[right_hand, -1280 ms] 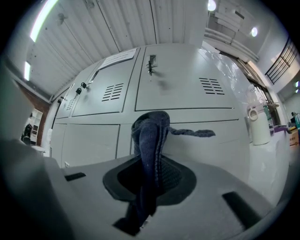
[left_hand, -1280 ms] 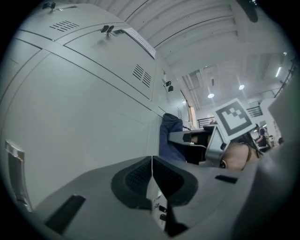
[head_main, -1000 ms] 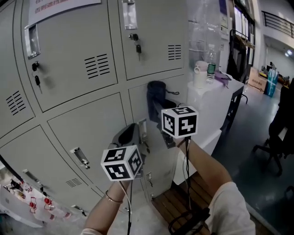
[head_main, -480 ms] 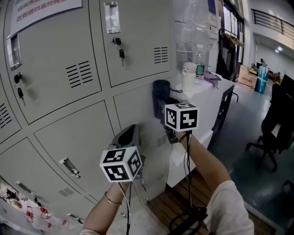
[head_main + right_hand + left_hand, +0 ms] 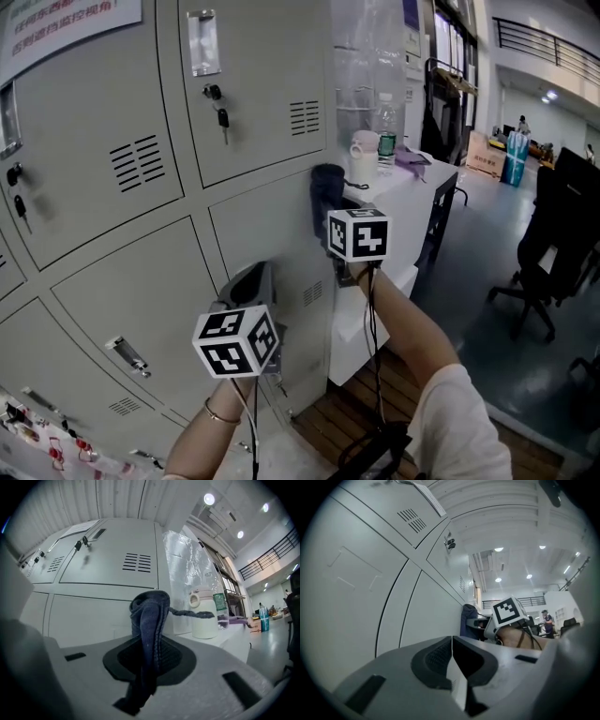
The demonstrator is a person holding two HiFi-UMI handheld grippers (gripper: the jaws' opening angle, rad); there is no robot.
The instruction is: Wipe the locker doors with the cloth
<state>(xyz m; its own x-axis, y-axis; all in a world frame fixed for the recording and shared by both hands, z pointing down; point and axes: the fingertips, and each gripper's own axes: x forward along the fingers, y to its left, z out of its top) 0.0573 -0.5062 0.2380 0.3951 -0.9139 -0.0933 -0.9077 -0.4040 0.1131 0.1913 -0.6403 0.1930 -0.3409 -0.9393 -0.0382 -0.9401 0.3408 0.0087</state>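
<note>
A dark blue cloth (image 5: 326,190) is bunched against a lower grey locker door (image 5: 262,234), close to the locker bank's right edge. My right gripper (image 5: 343,212) is shut on it; in the right gripper view the cloth (image 5: 151,620) rises folded from between the jaws of that gripper (image 5: 149,657). Lower and to the left, my left gripper (image 5: 246,279) points at the same row of doors. Its jaws are pressed together with nothing between them in the left gripper view (image 5: 451,654), where the cloth (image 5: 468,620) shows farther along the door.
A white table (image 5: 412,197) stands right of the lockers with a white mug (image 5: 362,157) and a water bottle (image 5: 384,117). Keys hang in the upper door locks (image 5: 221,114). Wooden slats (image 5: 347,412) lie below; an office chair (image 5: 553,253) stands at right.
The right gripper has carried the cloth rightwards along the lower door toward the lockers' edge. The view has swung right with it. The left gripper keeps low, still shut.
</note>
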